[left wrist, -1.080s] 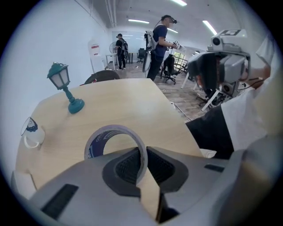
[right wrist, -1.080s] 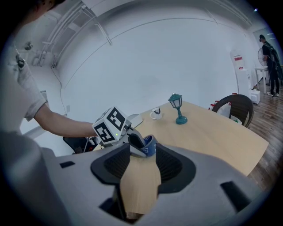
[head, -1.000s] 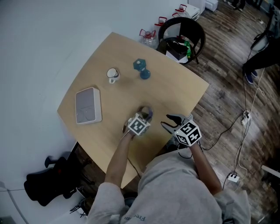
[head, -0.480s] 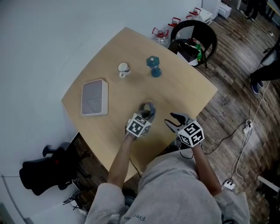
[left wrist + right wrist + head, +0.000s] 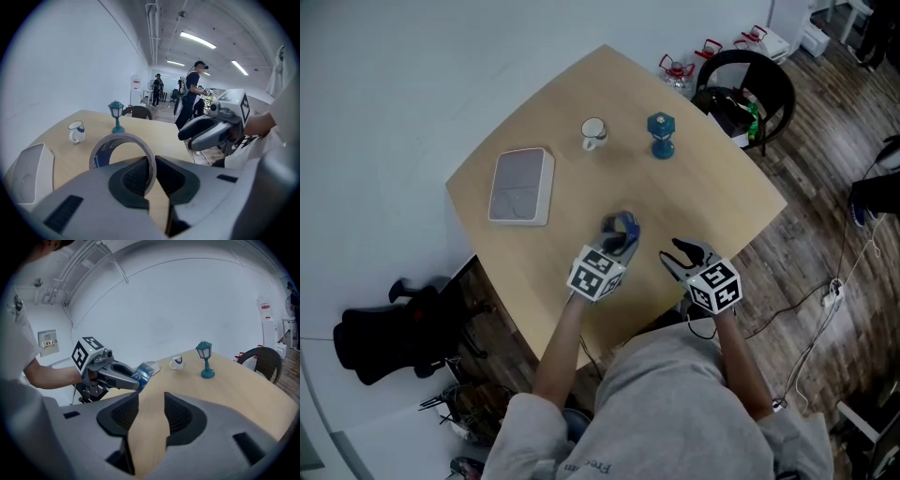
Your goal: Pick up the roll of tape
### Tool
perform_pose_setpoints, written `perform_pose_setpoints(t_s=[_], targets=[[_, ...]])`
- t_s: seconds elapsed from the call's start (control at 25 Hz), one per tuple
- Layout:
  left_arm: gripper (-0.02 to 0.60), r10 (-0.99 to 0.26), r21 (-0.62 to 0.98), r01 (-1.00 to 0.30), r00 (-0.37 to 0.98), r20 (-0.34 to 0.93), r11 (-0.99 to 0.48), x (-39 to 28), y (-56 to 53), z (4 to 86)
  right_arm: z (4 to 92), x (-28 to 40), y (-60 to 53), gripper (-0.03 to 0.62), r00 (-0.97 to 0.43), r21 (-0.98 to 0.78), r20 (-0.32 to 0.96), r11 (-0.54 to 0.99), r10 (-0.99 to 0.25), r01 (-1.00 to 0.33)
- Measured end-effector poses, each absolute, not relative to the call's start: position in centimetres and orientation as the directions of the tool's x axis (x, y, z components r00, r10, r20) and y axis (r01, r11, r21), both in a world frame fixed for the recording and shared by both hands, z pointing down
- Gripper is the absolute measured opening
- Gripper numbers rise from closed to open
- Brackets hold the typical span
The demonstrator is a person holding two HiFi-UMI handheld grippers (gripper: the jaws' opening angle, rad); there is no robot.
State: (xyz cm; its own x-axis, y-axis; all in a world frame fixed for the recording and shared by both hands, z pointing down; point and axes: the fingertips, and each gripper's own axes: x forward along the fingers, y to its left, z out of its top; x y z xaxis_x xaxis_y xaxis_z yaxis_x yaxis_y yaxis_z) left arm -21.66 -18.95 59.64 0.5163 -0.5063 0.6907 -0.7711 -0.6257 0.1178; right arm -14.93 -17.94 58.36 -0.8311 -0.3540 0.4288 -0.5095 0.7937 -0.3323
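The roll of tape point(image 5: 107, 146), a grey ring with a blue inner face, stands on edge between my left gripper's point(image 5: 152, 171) jaws. They are shut on its wall, and the roll is off the table. In the head view the tape point(image 5: 622, 228) sticks out beyond the left gripper point(image 5: 617, 247) over the table's middle. My right gripper point(image 5: 680, 256) hovers to its right near the front edge. Its jaws have just closed a little but stand open, with only tabletop between them point(image 5: 149, 413). The right gripper view shows the left gripper point(image 5: 119, 374) carrying the tape point(image 5: 143, 371).
On the wooden table point(image 5: 712, 187) stand a white mug point(image 5: 593, 133) and a teal lantern figure point(image 5: 661, 135) at the far side, and a white flat box point(image 5: 521, 185) at the left. A black chair point(image 5: 748, 86) stands beyond the far right corner. People stand in the room behind.
My left gripper has risen from the table with the tape roll in it and has rolled somewhat. The right gripper has shifted slightly sideways.
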Motion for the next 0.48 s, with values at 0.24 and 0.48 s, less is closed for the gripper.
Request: perform_pose_setpoints(t_s=[0.24, 0.48], targets=[[0.038, -0.606, 0.152, -0.826, 0.511, 0.61, -0.543, -24.2, -17.7, 57.0, 58.2, -17.5, -17.5, 0.173, -0.851, -0.335, 0.423, 0.819, -0.31, -0.466], [0.038, -0.707, 0.172, -0.873, 0.473, 0.525, -0.457, -26.0, -16.2, 55.0, 58.3, -18.9, -16.6, 0.172, -0.865, -0.341, 0.417, 0.834, -0.28, -0.434]])
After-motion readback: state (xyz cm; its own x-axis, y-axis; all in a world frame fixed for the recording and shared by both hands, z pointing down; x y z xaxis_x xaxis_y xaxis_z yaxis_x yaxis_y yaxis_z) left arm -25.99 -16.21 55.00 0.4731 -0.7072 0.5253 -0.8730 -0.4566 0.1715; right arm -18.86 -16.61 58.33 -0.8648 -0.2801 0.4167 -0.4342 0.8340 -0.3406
